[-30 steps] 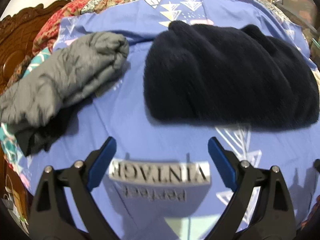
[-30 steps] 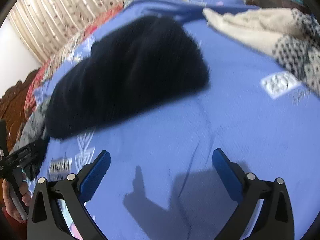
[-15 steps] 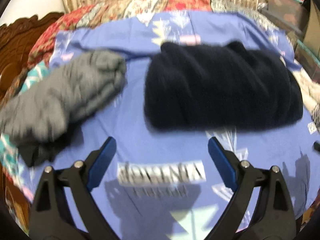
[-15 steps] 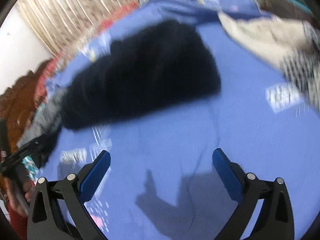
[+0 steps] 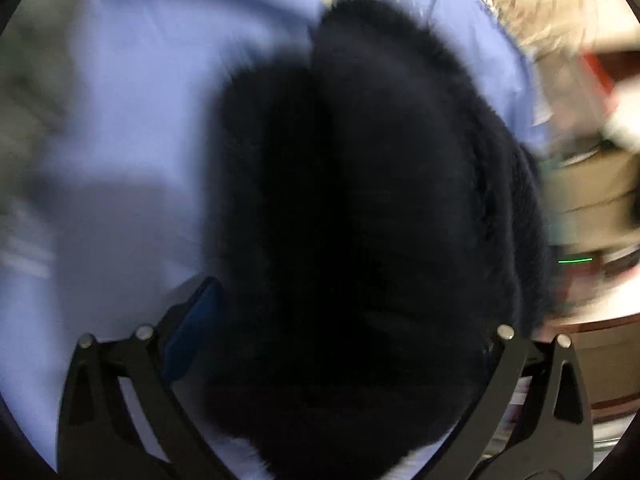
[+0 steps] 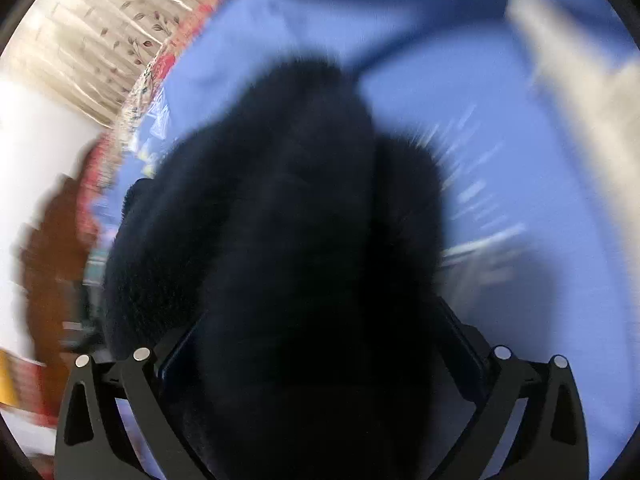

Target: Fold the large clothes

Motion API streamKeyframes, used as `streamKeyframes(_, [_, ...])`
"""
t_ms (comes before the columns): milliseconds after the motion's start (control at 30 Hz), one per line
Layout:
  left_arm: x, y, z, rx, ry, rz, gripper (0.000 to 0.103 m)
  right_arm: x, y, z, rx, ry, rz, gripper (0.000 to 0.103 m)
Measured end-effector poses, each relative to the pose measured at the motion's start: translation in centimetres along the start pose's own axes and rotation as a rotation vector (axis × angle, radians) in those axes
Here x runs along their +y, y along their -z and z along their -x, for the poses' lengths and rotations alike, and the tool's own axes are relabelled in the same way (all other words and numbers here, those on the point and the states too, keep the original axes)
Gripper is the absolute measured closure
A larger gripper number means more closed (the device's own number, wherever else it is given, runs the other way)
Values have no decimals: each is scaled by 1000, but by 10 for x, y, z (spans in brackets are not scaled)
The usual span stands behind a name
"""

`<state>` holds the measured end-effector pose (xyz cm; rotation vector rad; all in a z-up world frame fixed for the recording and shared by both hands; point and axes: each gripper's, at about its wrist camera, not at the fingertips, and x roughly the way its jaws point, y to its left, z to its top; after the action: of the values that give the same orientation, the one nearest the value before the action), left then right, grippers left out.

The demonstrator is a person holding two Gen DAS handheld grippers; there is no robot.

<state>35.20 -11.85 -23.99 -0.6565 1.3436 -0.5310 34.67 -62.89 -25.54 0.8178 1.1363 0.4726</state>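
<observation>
filling both views: folded dark fleece garment on the blue bedsheet, blurred
left gripper: jaws opening wide — fleece bulk between them, grip unclear
right gripper: fingers apart, fleece between; contact cannot be told
edge: cream knit, far right

Blue bedsheet, floral curtain, white wall, carved wooden headboard

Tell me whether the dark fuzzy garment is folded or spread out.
Folded. The dark fuzzy garment sits as a thick, compact bundle on the blue bedsheet, with layered edges along one side.
</observation>
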Motion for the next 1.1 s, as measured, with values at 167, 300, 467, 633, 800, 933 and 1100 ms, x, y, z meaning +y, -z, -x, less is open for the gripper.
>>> streamKeyframes(167, [-63,20,-22,-6,22,-174,37,52,20,-5,47,-158,58,27])
streamKeyframes(300, [-116,44,21,-90,70,-299,51,153,55,38,-11,-183,268,33])
streamKeyframes(467, [-161,83,133,-276,114,-408,51,272,92,87,-87,-255,453,33])
streamKeyframes(633, [-142,124,306,-564,58,-407,51,400,125,72,-103,-424,594,33])
streamKeyframes(800, [-68,168,445,-803,-185,-251,47,509,138,-57,-59,-433,603,24])
streamKeyframes(933, [30,179,486,-898,-476,37,33,536,145,-185,-197,-24,593,5])
streamKeyframes(1100, [145,178,466,-811,-744,346,38,513,180,-251,-343,486,650,5])
